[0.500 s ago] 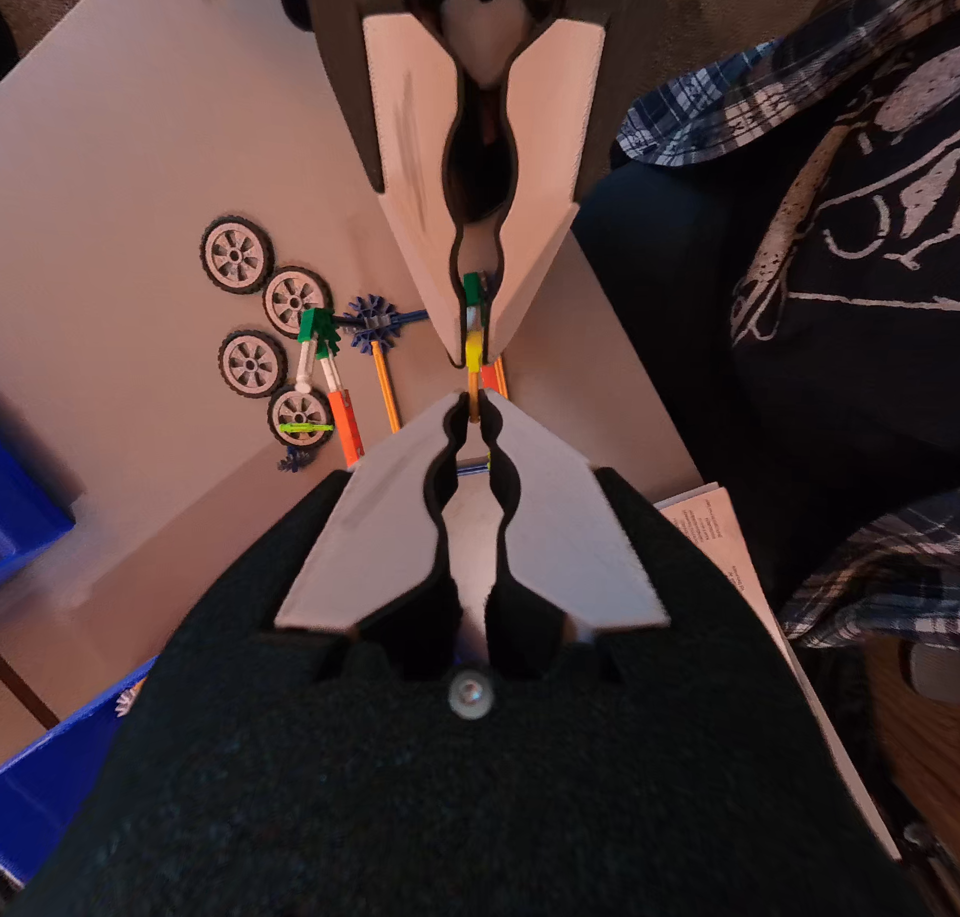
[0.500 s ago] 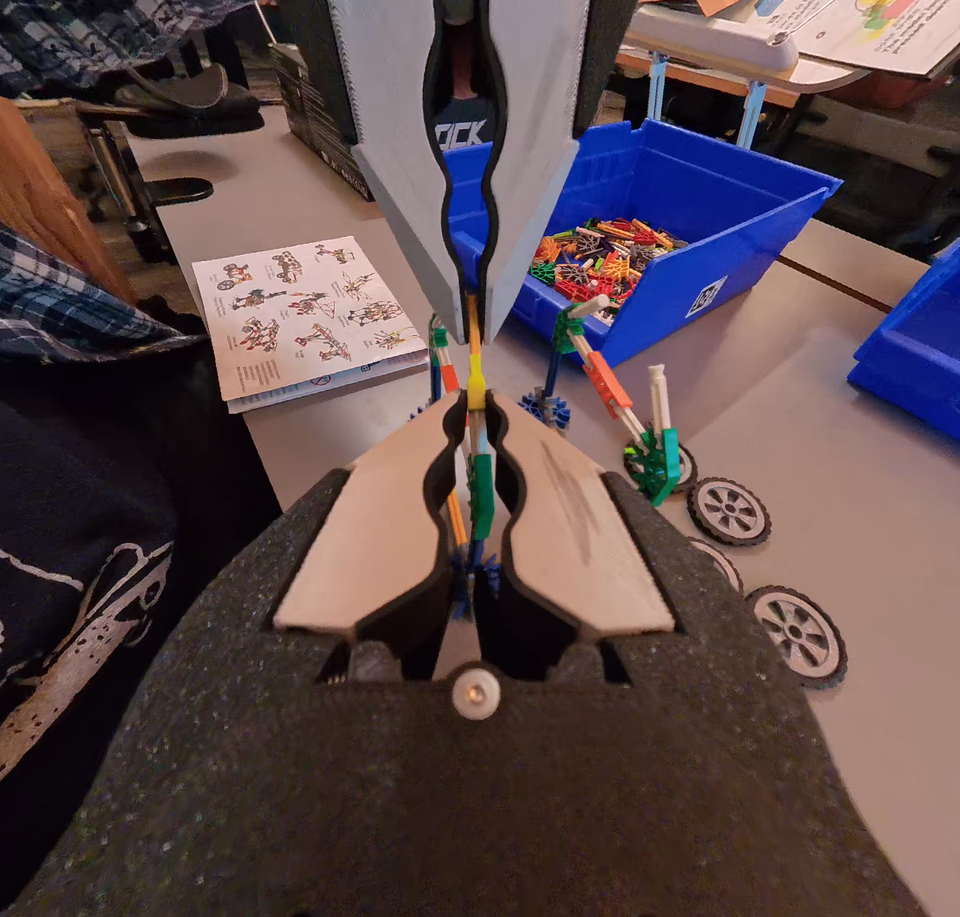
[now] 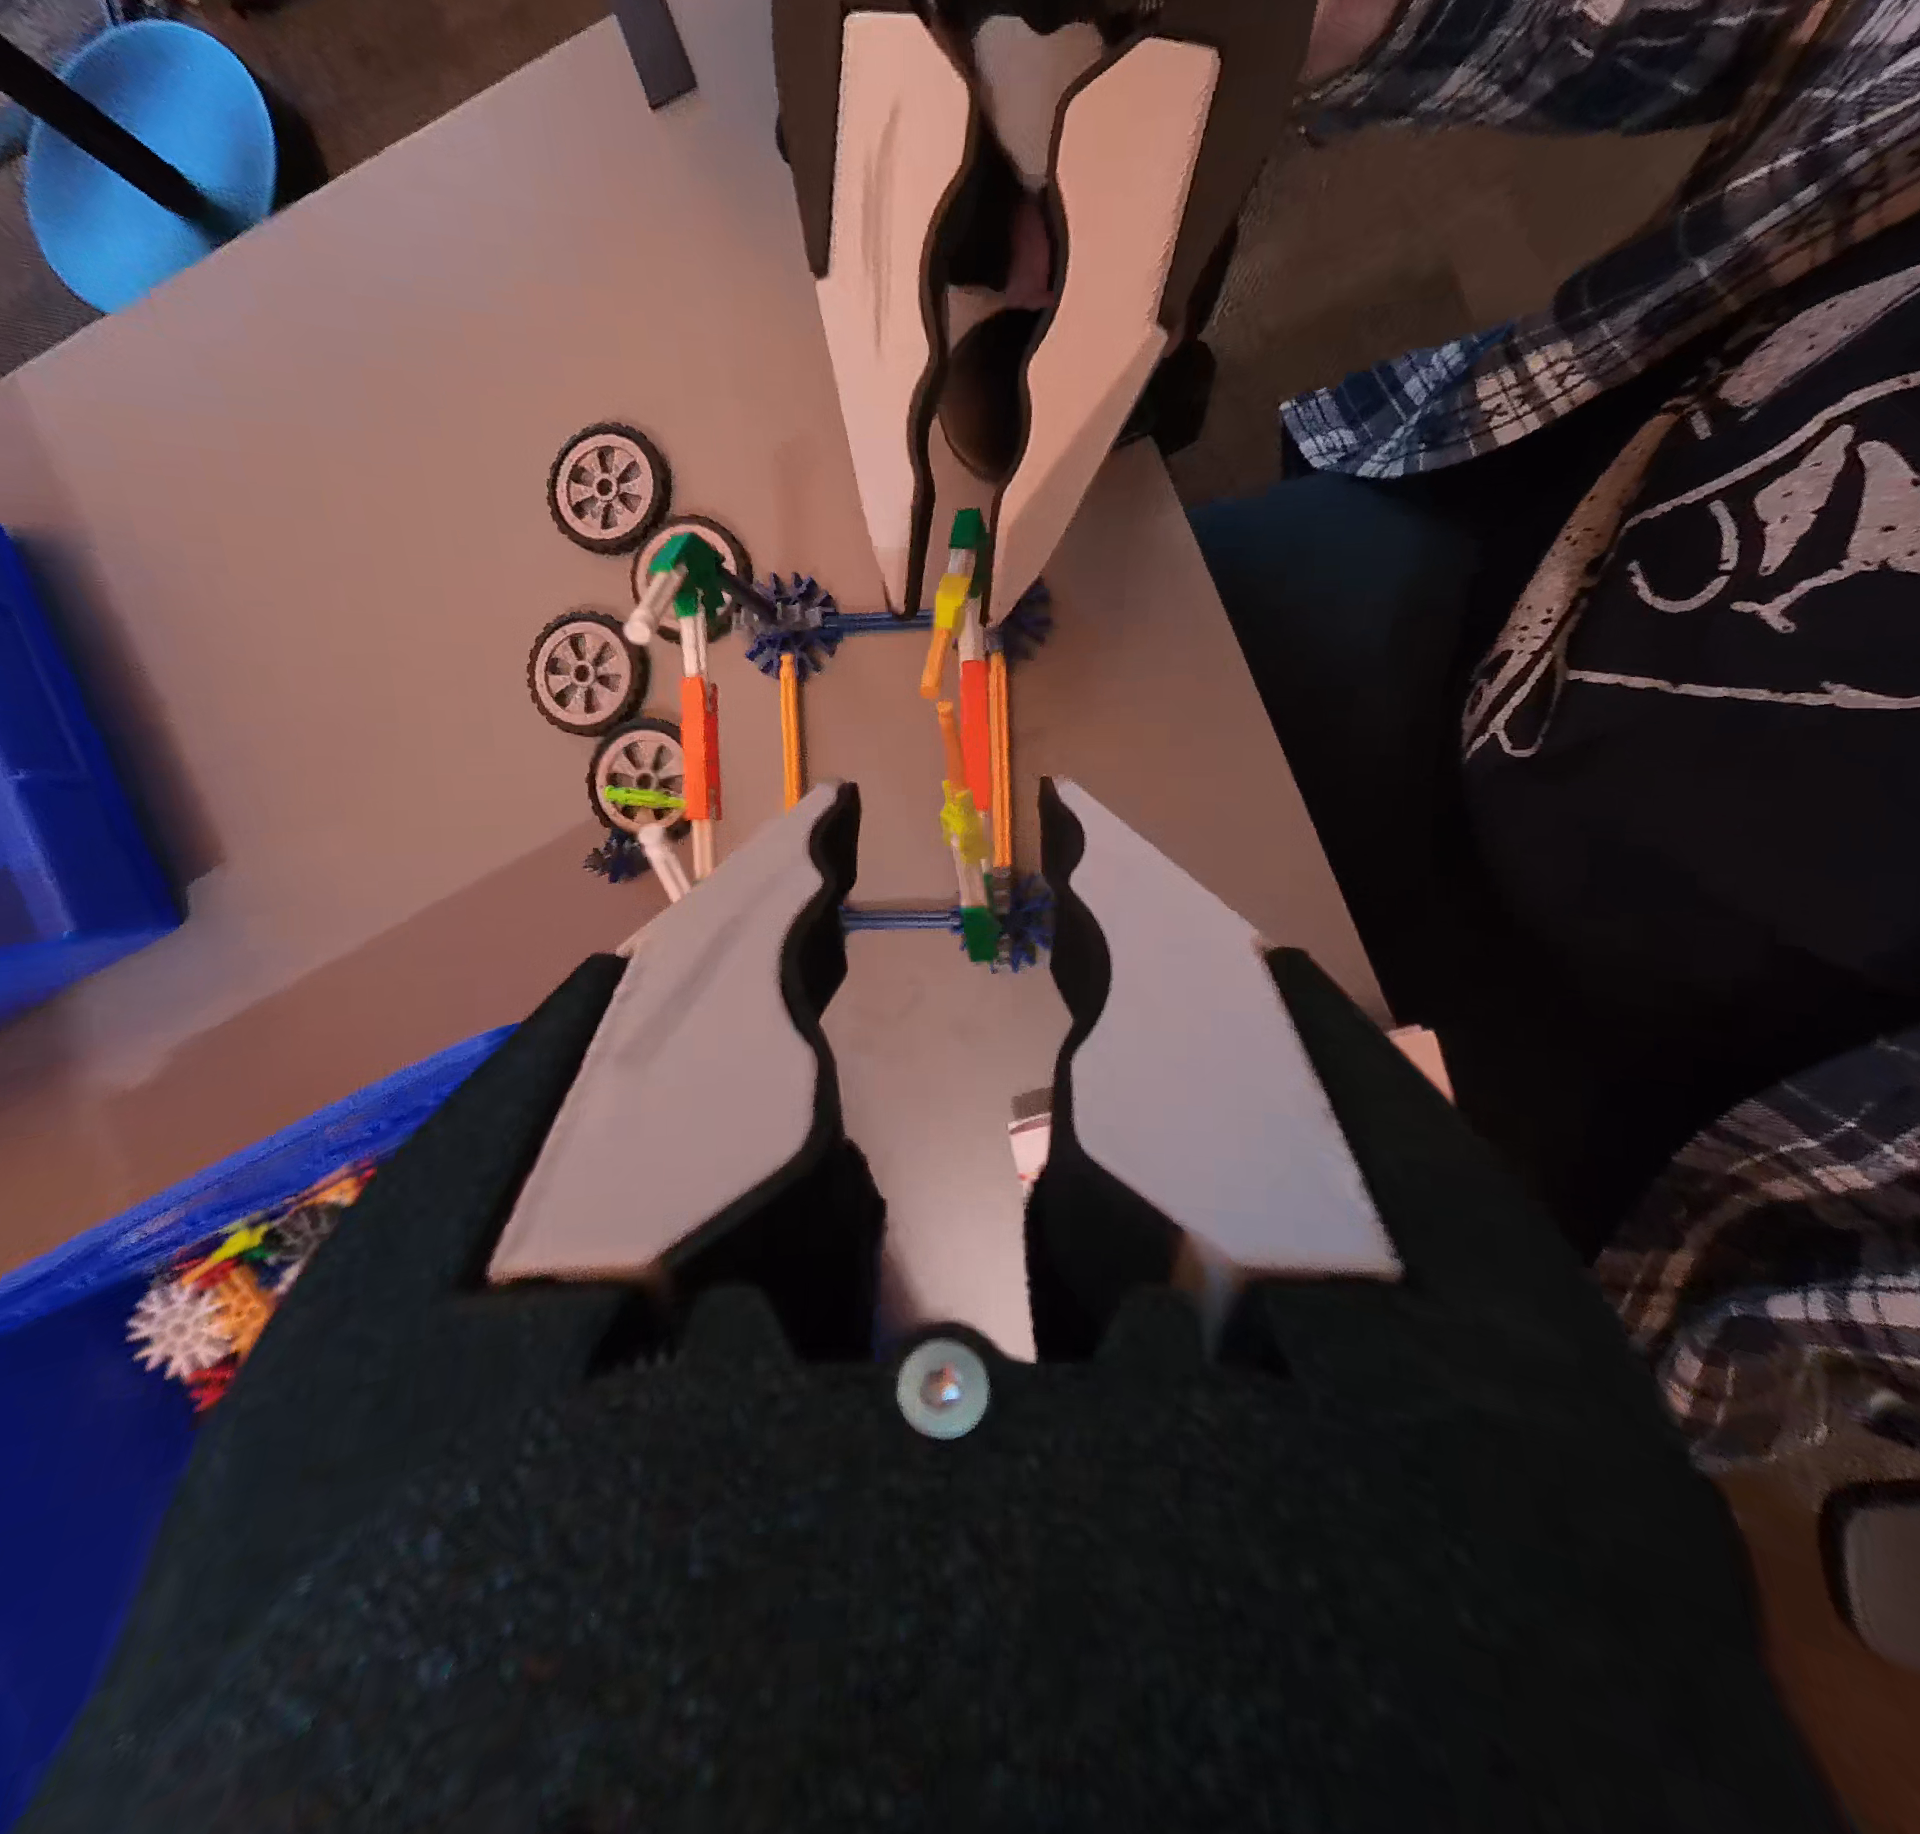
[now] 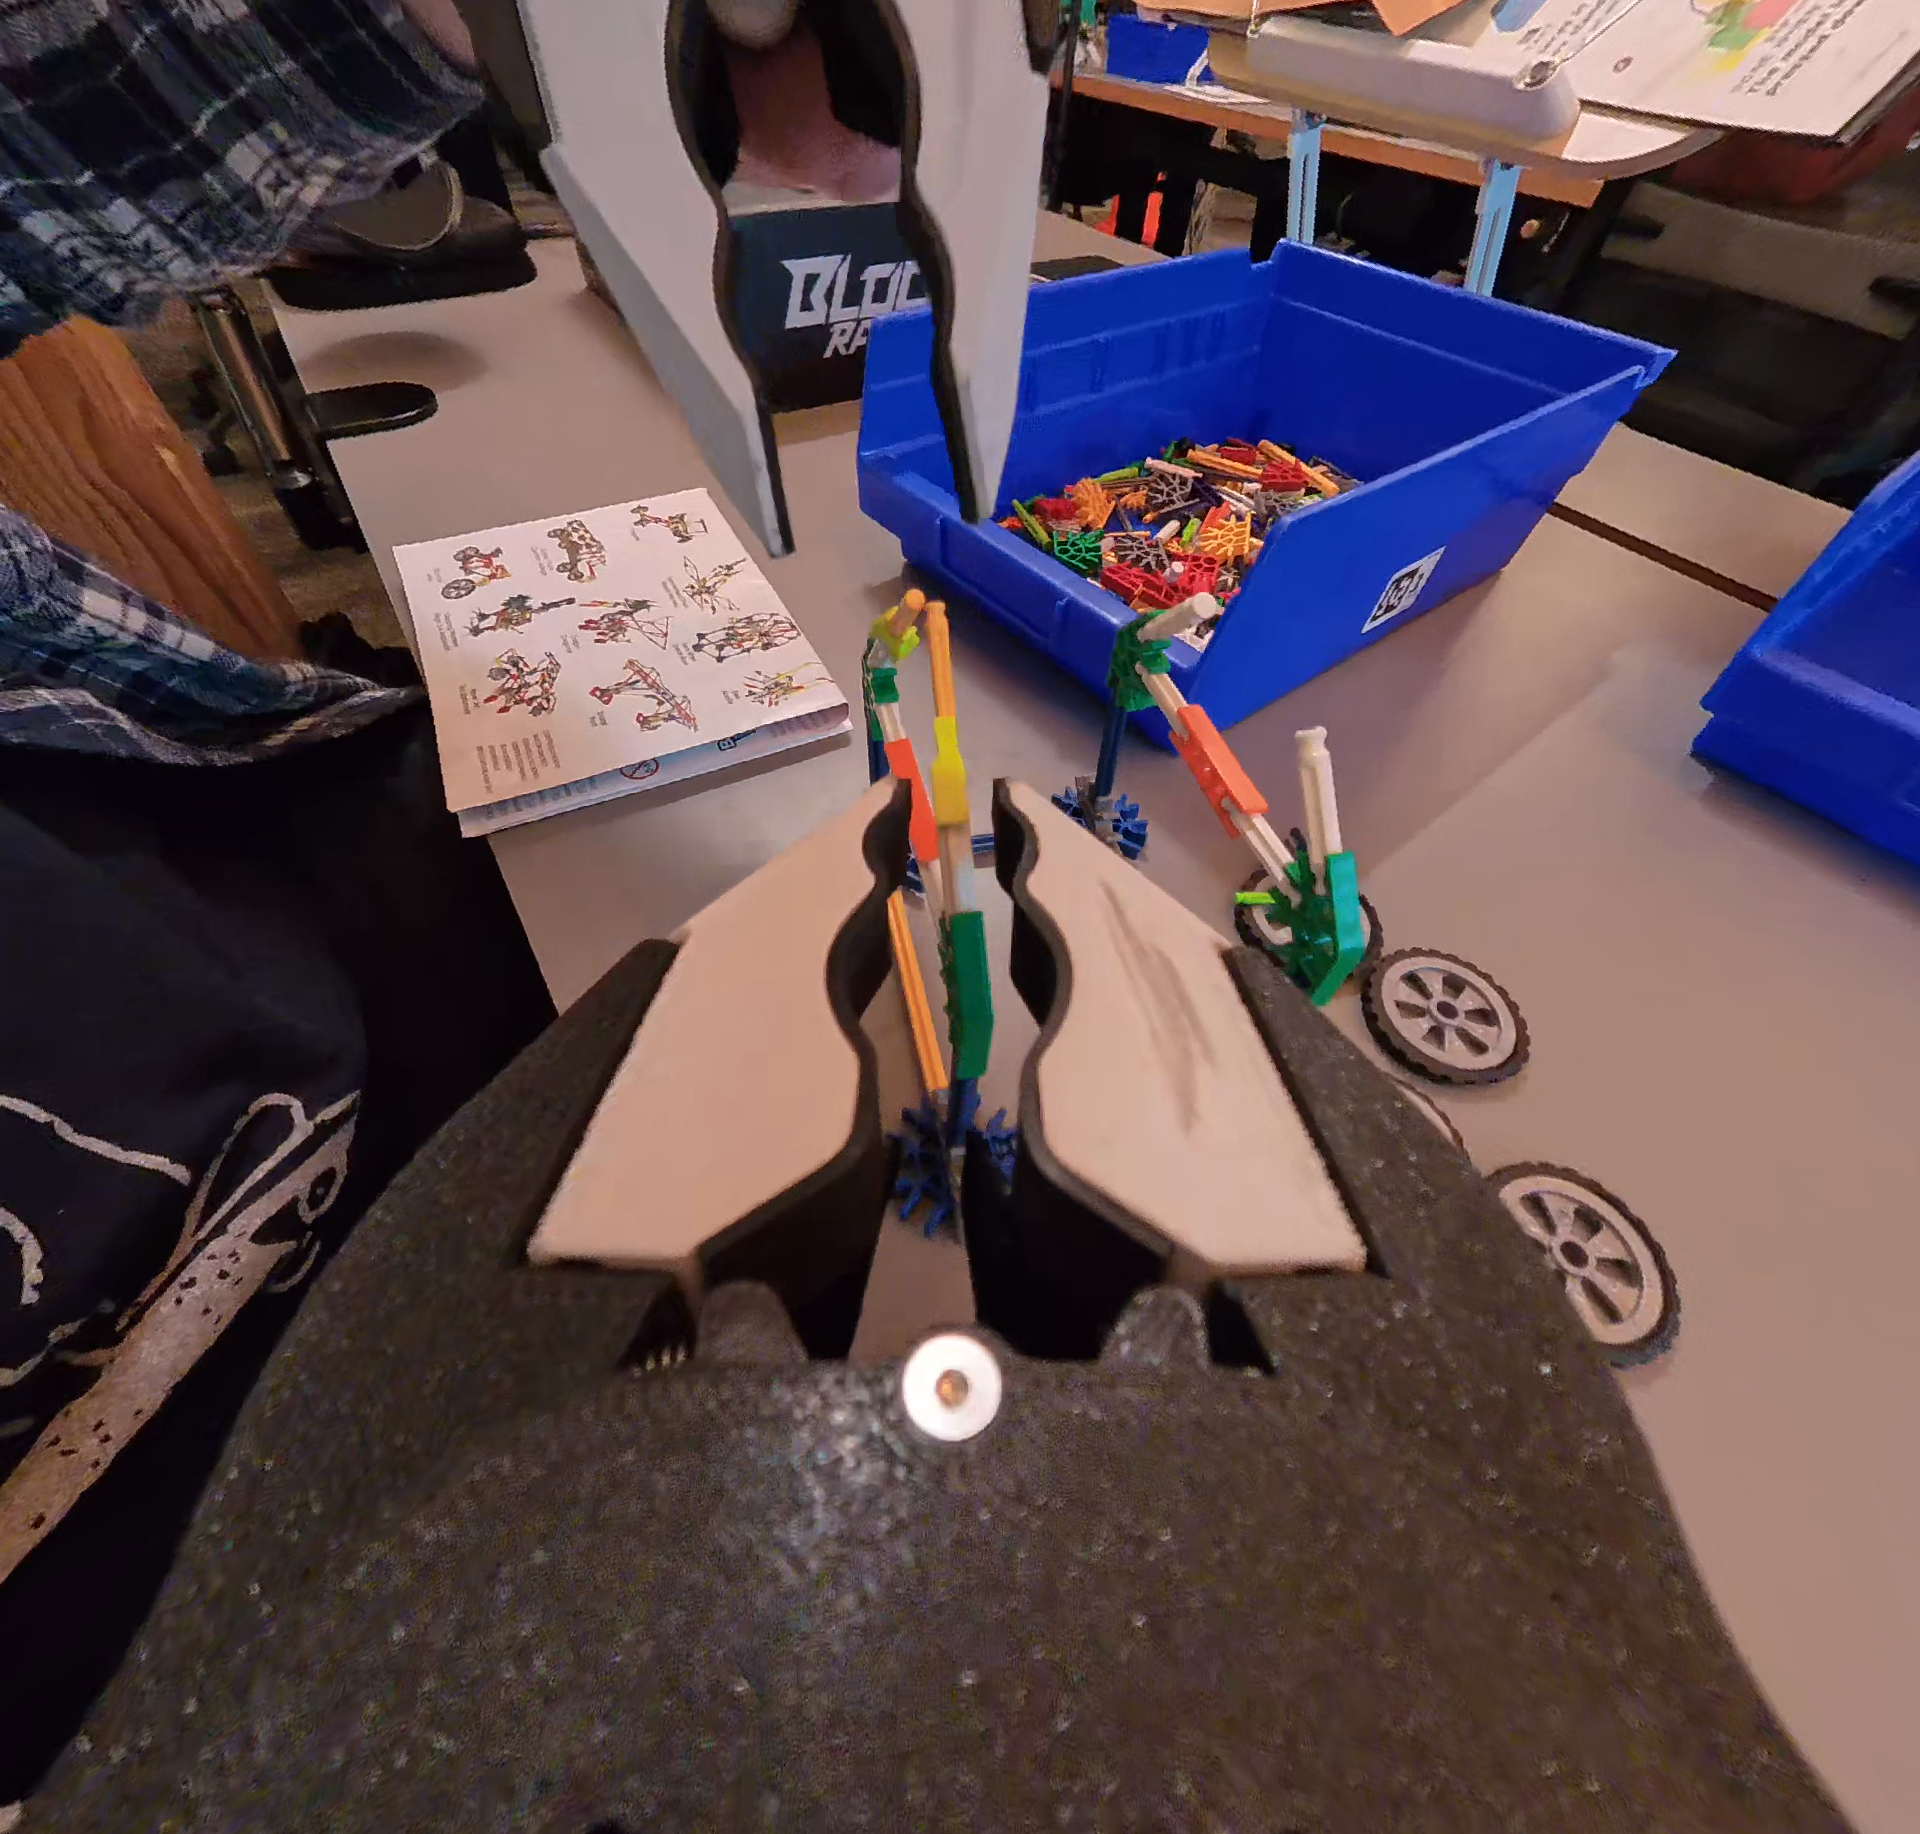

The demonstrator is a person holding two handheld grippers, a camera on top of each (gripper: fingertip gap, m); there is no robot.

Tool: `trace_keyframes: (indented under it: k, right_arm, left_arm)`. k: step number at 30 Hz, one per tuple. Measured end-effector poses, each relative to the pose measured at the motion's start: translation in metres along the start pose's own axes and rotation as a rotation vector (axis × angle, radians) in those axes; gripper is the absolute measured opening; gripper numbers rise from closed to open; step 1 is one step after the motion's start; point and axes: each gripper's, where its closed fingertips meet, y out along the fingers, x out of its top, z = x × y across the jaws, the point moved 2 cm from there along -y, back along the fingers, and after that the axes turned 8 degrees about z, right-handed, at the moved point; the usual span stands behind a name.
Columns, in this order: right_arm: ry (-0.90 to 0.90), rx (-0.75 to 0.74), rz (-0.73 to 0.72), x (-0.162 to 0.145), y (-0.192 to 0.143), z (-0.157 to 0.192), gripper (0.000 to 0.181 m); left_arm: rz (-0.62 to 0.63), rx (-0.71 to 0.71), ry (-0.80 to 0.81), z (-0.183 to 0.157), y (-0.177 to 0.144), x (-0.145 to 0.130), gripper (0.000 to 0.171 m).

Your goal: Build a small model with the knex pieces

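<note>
A rod-and-connector frame (image 3: 894, 631) with blue snowflake corners lies on the grey table (image 3: 312, 537). On its near side stands a green, white, yellow and orange rod piece (image 4: 966, 984). My right gripper (image 4: 948, 797) is slightly open, jaws either side of that piece; it also shows in the left wrist view (image 3: 951, 610). My left gripper (image 3: 945, 797) is open and empty, held back above the frame's other end; it also shows in the right wrist view (image 4: 876, 532). A second rod piece with an orange connector (image 4: 1216, 771) leans on the frame's far side.
Several loose grey wheels (image 3: 606, 488) (image 4: 1444, 1015) lie beside the frame. A blue bin (image 4: 1351, 371) holds mixed parts; another blue bin (image 4: 1829, 683) is at the right. A picture booklet (image 4: 613, 641) lies at the table edge. A person in dark shirt (image 3: 1662, 745) sits close.
My left gripper has opened, let go of the orange rod and drawn back. My right gripper's jaws have parted a little around the green and yellow piece.
</note>
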Motion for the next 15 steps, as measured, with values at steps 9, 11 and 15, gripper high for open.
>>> trace_keyframes:
  k: [9,11,15]
  right_arm:
    - [-0.026,0.006,0.022,0.001,0.007,0.0,0.006]
    - [-0.021,0.016,0.019,0.001,0.007,0.0,0.006]
    - [-0.036,0.026,0.026,0.002,0.007,0.0,0.005]
  left_arm:
    - [-0.039,-0.007,0.004,-0.005,0.027,-0.005,0.008]
    - [-0.047,-0.008,0.005,-0.002,0.027,-0.006,0.005]
    - [-0.048,0.016,-0.006,0.004,0.026,-0.007,0.004]
